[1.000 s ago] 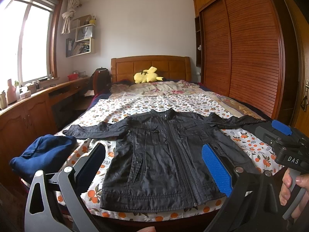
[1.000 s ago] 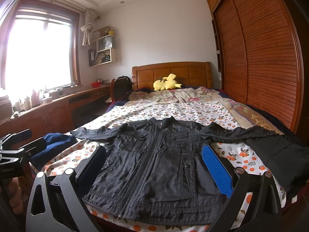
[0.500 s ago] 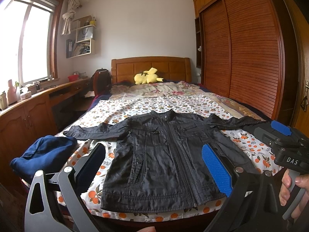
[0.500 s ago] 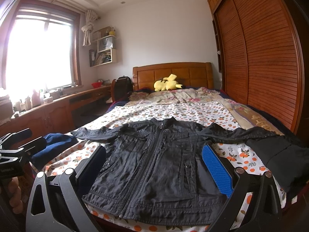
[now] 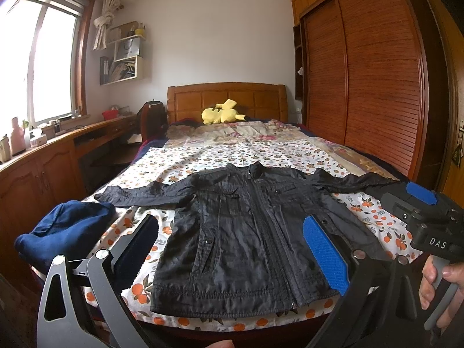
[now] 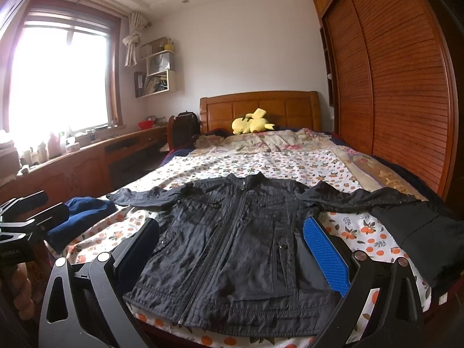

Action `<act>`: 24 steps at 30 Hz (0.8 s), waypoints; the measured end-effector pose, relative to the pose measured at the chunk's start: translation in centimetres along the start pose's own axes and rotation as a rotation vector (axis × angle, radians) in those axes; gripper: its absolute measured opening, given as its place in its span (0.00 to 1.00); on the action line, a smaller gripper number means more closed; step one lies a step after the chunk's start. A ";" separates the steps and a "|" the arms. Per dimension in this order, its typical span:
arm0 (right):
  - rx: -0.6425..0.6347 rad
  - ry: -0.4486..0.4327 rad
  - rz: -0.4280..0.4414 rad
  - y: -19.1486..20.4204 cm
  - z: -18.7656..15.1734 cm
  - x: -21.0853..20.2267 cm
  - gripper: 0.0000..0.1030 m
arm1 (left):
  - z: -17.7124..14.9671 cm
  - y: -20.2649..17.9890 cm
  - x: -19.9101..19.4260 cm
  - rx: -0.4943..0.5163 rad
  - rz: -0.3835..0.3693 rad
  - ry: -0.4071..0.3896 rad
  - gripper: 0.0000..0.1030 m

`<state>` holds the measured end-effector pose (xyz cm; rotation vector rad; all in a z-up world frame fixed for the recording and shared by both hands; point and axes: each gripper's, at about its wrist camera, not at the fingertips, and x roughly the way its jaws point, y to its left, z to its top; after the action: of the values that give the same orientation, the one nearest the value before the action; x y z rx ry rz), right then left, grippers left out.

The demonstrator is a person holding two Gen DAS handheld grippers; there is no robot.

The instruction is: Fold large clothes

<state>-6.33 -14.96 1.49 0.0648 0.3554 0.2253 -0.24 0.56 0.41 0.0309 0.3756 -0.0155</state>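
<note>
Jacket (image 5: 246, 232): flat on bed (image 5: 220, 156), zipped, sleeves toward 9 and 3 o'clock
Left gripper (image 5: 232, 249): spread, empty
Right gripper (image 6: 232, 249): spread, empty

Both wrist cameras look from the foot of the bed (image 5: 290, 150) toward the headboard (image 5: 226, 98), low and near the mattress edge, each framed below by its own spread fingers (image 5: 324, 249). The left view sits further left, catching the right gripper (image 5: 420, 211) at its right edge. Both share the black jacket (image 6: 232, 240), window (image 6: 58, 78) and wardrobe (image 6: 400, 87).
</note>
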 end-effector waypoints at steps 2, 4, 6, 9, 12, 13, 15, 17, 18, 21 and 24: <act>0.001 0.006 0.006 -0.1 -0.4 0.4 0.94 | -0.2 0.1 0.4 -0.002 0.000 0.009 0.98; -0.003 0.017 0.011 -0.1 -0.5 1.0 0.94 | -0.4 0.4 1.0 -0.008 -0.001 0.027 0.98; -0.005 0.024 0.013 0.0 -0.6 1.5 0.93 | -0.9 0.5 1.6 -0.013 0.000 0.039 0.98; -0.013 0.034 0.018 0.2 -0.8 2.5 0.94 | -1.4 0.9 2.6 -0.019 0.003 0.055 0.98; -0.020 0.045 0.031 0.5 -0.8 4.0 0.93 | -1.7 1.5 3.6 -0.021 0.008 0.070 0.98; -0.022 0.046 0.033 0.6 -0.8 4.2 0.93 | -1.8 1.8 4.0 -0.025 0.010 0.075 0.98; -0.034 0.050 0.042 1.1 -0.6 5.3 0.93 | -2.0 2.3 4.5 -0.033 0.013 0.084 0.98; -0.041 0.049 0.050 1.4 -0.4 6.0 0.93 | -2.1 2.8 5.2 -0.042 0.015 0.092 0.98; -0.046 0.049 0.055 1.6 -0.3 6.5 0.93 | -2.2 3.1 5.5 -0.044 0.016 0.095 0.98; -0.058 0.048 0.072 1.8 0.0 8.2 0.93 | -2.3 3.6 6.6 -0.044 0.024 0.103 0.98; -0.065 0.051 0.091 1.9 0.1 9.8 0.93 | -2.3 4.1 7.7 -0.039 0.023 0.112 0.98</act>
<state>2.27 -10.82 -1.50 0.0112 0.3961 0.3292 6.18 4.66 -4.46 -0.0023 0.4871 0.0163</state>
